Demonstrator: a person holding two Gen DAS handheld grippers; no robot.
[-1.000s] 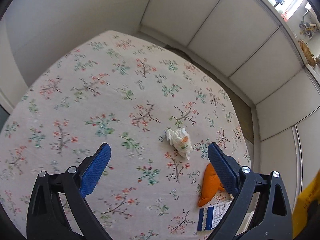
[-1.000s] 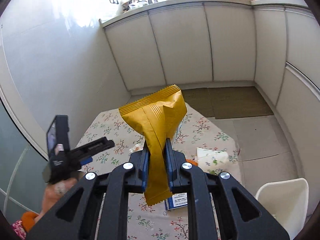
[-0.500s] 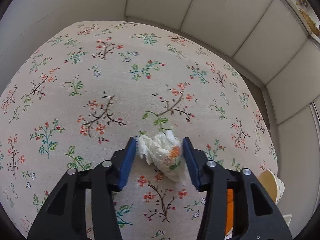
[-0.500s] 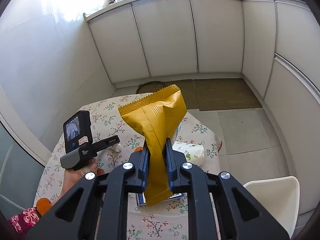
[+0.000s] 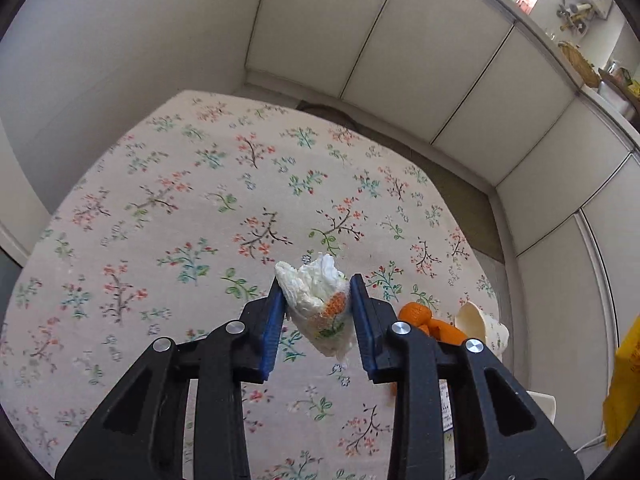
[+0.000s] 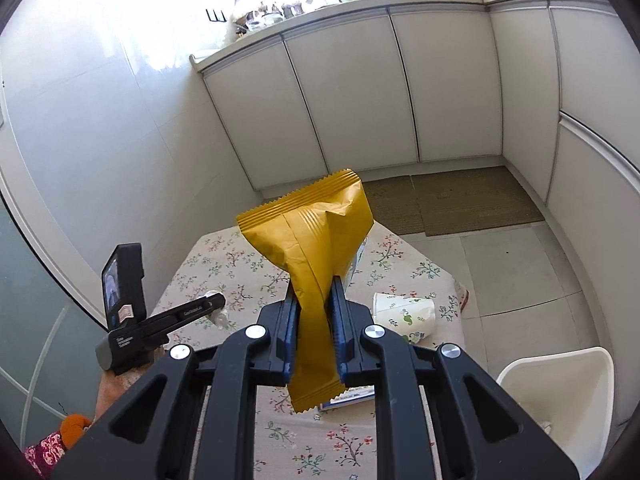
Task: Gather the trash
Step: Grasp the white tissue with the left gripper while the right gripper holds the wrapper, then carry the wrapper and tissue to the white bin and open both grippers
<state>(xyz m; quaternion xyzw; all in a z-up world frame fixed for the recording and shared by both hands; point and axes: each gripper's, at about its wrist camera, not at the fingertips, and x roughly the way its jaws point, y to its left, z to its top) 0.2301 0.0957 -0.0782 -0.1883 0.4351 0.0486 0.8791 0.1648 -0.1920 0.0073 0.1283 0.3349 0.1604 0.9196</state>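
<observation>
L gripper (image 5: 318,312): jaws pinch tissue wad (image 5: 316,300) at its sides, held above floral bench (image 5: 180,208), presumably for carrying to white bin (image 6: 560,392). R gripper (image 6: 314,320): jaws clamp yellow wrapper (image 6: 312,248) mid-length, upright, clear of bench. Cup (image 6: 404,314), peel (image 5: 424,318) & blue pack (image 6: 348,396) lie uncollected.

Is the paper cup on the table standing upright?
No, the cup lies on its side on the tablecloth, beside the right gripper.
</observation>
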